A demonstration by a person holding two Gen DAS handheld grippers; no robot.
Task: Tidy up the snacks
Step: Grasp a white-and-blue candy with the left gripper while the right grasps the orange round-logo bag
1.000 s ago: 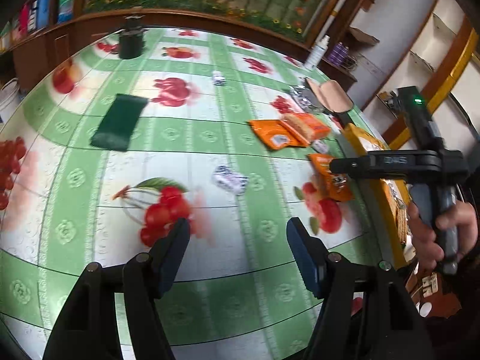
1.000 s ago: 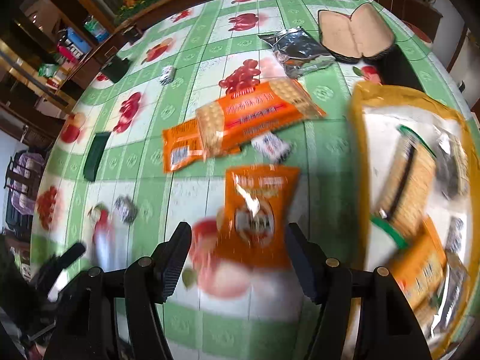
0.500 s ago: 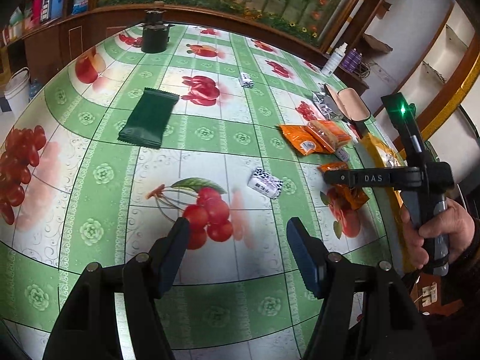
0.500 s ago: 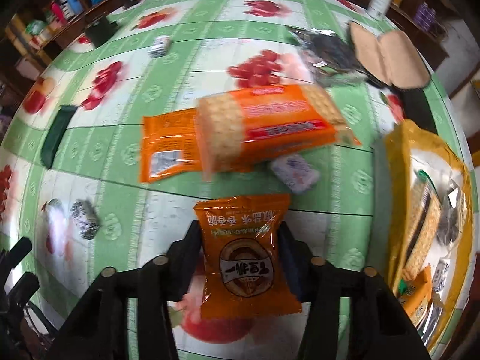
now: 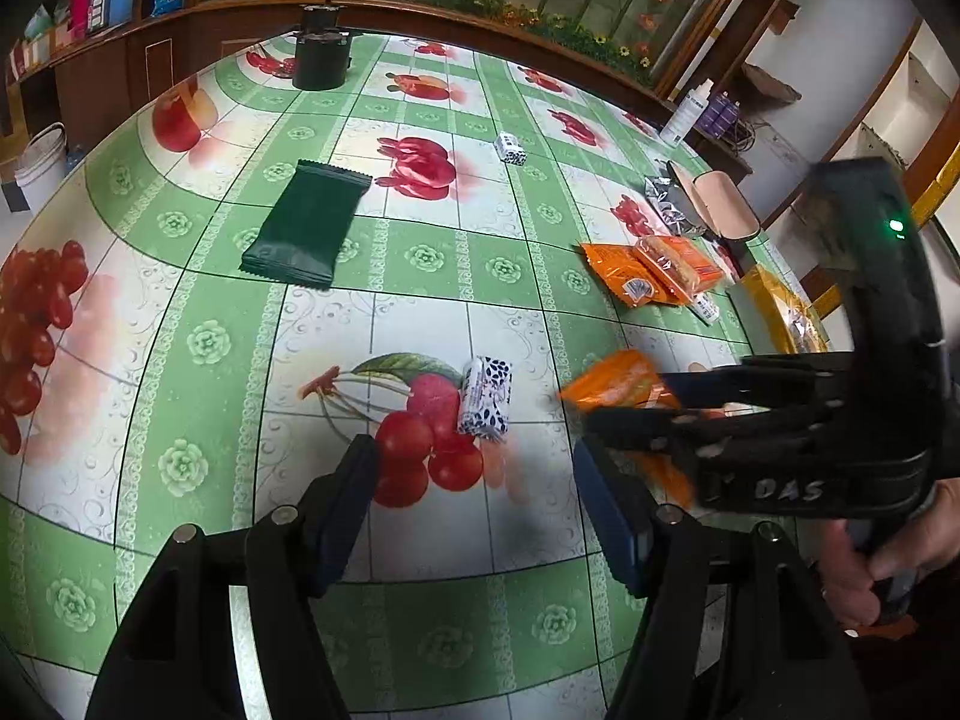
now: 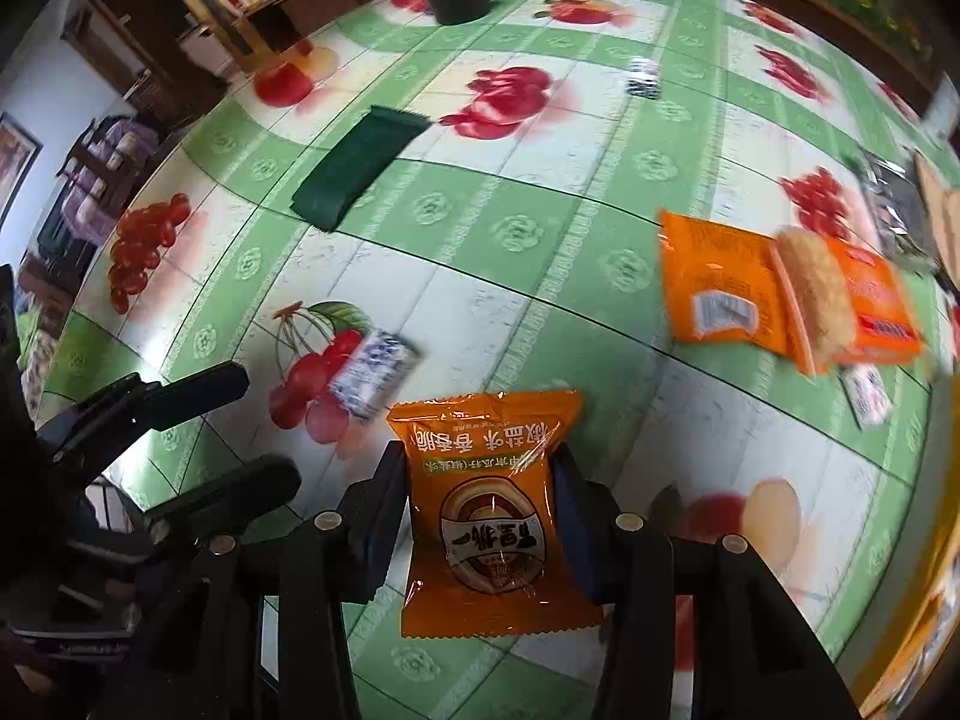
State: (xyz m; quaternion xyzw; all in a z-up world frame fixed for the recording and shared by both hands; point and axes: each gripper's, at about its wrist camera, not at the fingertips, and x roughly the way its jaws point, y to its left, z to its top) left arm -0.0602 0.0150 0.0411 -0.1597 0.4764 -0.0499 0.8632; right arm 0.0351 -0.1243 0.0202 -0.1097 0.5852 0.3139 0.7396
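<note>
My right gripper [image 6: 480, 516] is shut on a small orange snack packet [image 6: 489, 504] and holds it above the fruit-print tablecloth; it also shows in the left wrist view [image 5: 618, 384], clamped in the right gripper [image 5: 600, 414]. My left gripper [image 5: 474, 480] is open and empty, just short of a small white packet with dark spots [image 5: 486, 396]. A dark green packet [image 5: 306, 222] lies further left. Two orange packets [image 5: 654, 270] lie at the right. A yellow bag [image 5: 780, 306] of snacks sits by the table's right edge.
A black pot [image 5: 321, 54] stands at the far side of the table. Another small spotted packet [image 5: 510, 147] lies mid-table. A silver packet [image 5: 669, 204] and an open tan case [image 5: 714, 204] lie at the right, with a white bottle [image 5: 687, 114] behind.
My right gripper has shut on the orange packet, lifted it and swung left with it. My left gripper has moved closer to the spotted packet.
</note>
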